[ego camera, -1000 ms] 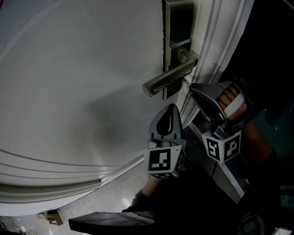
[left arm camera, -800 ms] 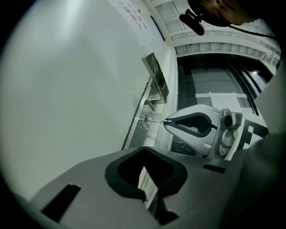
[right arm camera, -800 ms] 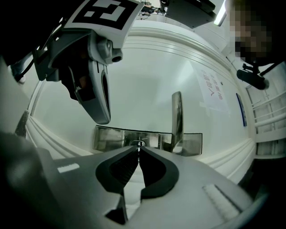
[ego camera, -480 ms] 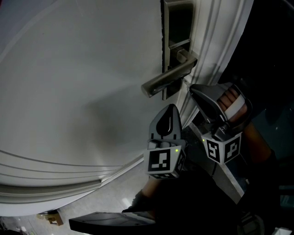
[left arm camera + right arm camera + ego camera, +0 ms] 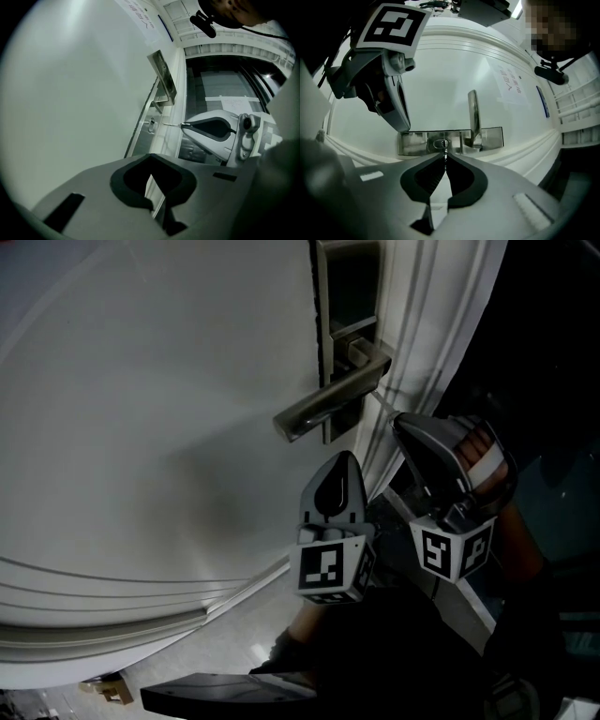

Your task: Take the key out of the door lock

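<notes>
Grey left gripper (image 5: 344, 458), black-white marker cube (image 5: 328, 570)

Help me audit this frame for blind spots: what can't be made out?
Key bow: both gripper views, buried in the right gripper's shut jaws.
Keyhole: head view, indistinct on the dark lock plate.
Sign print: right gripper view, too small.

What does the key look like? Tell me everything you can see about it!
The key is a thin, silvery metal blade with small jagged teeth. It points straight at the keyhole in the shiny lock plate beside the door handle. The right gripper is shut on its back end, so its head is hidden. In the left gripper view its tip seems just clear of the keyhole, though that is hard to tell.
</notes>
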### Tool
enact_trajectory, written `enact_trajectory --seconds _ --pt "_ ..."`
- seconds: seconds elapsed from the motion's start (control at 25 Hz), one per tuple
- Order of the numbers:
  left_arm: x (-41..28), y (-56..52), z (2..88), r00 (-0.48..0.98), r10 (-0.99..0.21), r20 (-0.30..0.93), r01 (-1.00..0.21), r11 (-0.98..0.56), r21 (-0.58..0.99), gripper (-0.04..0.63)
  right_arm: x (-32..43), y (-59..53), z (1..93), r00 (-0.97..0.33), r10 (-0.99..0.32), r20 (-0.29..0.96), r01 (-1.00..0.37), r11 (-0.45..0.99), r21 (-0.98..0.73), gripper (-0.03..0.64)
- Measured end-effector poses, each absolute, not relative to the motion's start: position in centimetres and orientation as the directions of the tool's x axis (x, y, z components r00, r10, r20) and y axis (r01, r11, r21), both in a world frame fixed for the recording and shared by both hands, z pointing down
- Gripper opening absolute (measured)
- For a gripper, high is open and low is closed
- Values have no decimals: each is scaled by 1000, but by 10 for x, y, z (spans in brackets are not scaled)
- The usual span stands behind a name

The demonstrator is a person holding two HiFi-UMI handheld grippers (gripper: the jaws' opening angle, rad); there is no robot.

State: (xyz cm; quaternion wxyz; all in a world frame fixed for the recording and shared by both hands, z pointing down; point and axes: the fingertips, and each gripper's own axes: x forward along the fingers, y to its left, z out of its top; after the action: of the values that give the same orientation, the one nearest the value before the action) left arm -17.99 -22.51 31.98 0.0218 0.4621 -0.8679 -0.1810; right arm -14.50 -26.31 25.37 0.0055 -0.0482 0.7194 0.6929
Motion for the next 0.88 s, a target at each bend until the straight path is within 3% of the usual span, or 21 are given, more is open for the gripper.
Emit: enact_trajectory --seconds 0.28,0.6,0.88 --pt "-178 -232 321 -557 -822 -121 -811 506 293 0 -136 -286 253 -979 -169 -118 -170 335 927 12" --pt "-177 -240 318 -556 -822 -124 -823 525 214 0 -123 -295 263 -988 -137 -75 -151 716 682 12" --pt "-174 -249 322 -541 -835 -97 -833 516 199 0 -113 -304 275 -989 -140 -55 -149 859 489 12"
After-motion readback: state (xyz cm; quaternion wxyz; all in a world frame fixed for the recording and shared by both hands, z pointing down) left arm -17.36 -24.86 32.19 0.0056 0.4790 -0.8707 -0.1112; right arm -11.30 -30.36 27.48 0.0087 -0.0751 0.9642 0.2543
